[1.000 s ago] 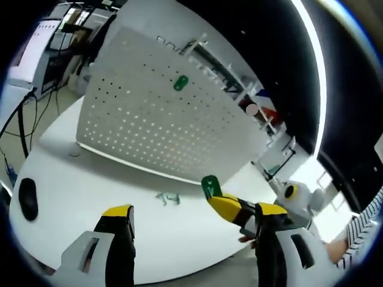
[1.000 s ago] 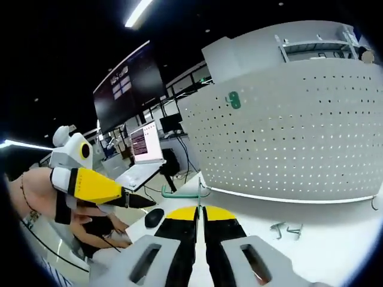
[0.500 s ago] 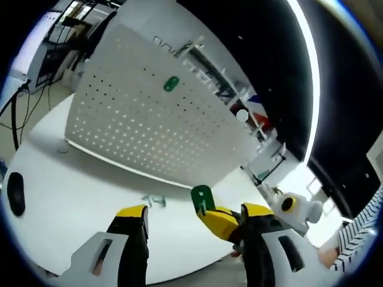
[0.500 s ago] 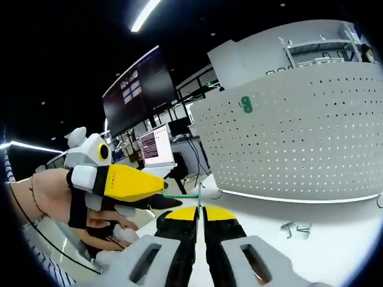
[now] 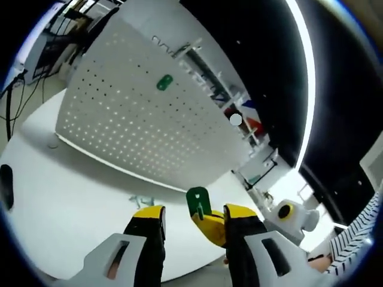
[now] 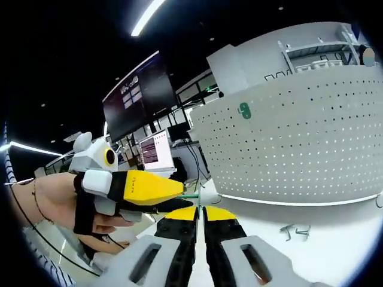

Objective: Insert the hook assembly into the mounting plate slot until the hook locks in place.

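A white pegboard (image 5: 131,119) stands on the white table (image 5: 72,197), with a green plate (image 5: 163,82) fixed high on it. My right gripper (image 5: 209,220) reaches in from the right, shut on a second green plate (image 5: 197,202) with a hole, held upright. That plate stands between the spread yellow jaws of my left gripper (image 5: 194,215), which is open. In the right gripper view my right gripper (image 6: 199,210) clamps the plate edge-on (image 6: 197,195). There my left gripper (image 6: 179,194) comes in from the left, held by a hand, its tips at the plate. The pegboard (image 6: 299,137) carries the fixed plate (image 6: 244,109).
Small metal hooks (image 5: 141,202) lie on the table before the board, also the hooks (image 6: 297,230). A dark mouse (image 5: 5,186) sits at the table's left edge. A laptop screen (image 6: 157,149) and shelves (image 6: 323,54) stand behind.
My left gripper's jaws have narrowed and closed in around the green plate that my right gripper holds. In the right gripper view the left gripper has come closer to the plate.
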Tool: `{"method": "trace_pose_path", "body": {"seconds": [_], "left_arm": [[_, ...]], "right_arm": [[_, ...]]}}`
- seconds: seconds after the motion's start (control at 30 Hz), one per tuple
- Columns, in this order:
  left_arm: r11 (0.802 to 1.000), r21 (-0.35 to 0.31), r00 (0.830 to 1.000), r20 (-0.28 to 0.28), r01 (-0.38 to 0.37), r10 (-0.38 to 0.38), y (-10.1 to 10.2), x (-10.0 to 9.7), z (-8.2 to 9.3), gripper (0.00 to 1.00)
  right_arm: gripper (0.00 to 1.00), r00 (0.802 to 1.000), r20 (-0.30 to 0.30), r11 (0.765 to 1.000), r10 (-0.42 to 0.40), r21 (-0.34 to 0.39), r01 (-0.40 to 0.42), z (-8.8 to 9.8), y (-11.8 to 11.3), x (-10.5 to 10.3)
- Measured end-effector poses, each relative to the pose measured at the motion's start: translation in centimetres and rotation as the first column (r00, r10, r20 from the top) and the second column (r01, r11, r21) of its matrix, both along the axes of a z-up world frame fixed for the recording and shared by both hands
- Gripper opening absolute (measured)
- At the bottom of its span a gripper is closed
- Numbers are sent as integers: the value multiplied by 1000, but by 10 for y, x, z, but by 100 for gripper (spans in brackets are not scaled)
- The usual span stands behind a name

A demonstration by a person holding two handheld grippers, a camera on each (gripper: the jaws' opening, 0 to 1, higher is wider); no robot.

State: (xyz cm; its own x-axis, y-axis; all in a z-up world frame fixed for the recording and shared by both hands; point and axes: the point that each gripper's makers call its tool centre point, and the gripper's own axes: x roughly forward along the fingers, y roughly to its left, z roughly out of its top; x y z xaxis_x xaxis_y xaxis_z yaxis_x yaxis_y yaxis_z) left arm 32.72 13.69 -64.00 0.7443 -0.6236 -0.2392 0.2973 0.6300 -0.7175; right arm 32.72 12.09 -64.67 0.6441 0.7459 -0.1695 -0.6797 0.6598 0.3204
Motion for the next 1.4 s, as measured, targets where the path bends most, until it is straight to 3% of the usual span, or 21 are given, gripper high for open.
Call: {"method": "trace_pose_path", "body": {"seconds": [0.37,0.77,1.4], "left_arm": [[999,-37,1000,-5,-13,13,0,0,4,25],[989,-145,1000,-23,-18,15,-5,-1,8,21],[975,-219,998,-63,-26,13,-6,-4,5,13]], "right_arm": [[0,1000,19,1000,-9,12,8,6,1,-2],[0,999,36,1000,-20,16,19,10,-1,-4],[0,999,48,1000,-1,5,1,9,5,-6]]}}
